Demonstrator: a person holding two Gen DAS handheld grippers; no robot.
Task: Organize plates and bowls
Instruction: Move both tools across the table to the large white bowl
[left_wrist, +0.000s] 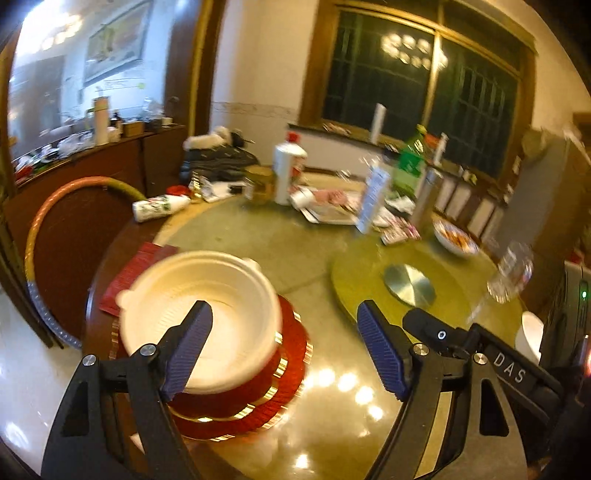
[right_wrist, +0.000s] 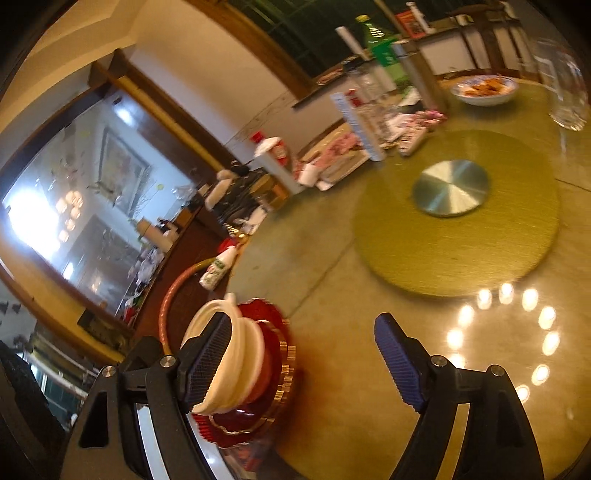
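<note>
A white plastic bowl (left_wrist: 207, 280) sits in a red bowl (left_wrist: 240, 395), which rests on a stack of red gold-edged plates (left_wrist: 295, 343) at the near left of the round table. My left gripper (left_wrist: 284, 310) is open just in front of that stack; its left finger overlaps the white bowl in the picture and nothing lies between the pads. In the right wrist view the same white bowl (right_wrist: 240, 354) and red plates (right_wrist: 275, 347) appear tilted, behind the left finger of my right gripper (right_wrist: 303, 321), which is open and empty. Another white bowl (left_wrist: 532, 332) shows at the right edge.
A green round mat (left_wrist: 354, 273) with a metal disc (left_wrist: 408, 284) lies mid-table. Behind it are a bowl of food (left_wrist: 454, 240), a drinking glass (left_wrist: 511, 273), a white bottle (left_wrist: 288, 166), boxes and packets. A red mat (left_wrist: 136, 269) lies left of the stack.
</note>
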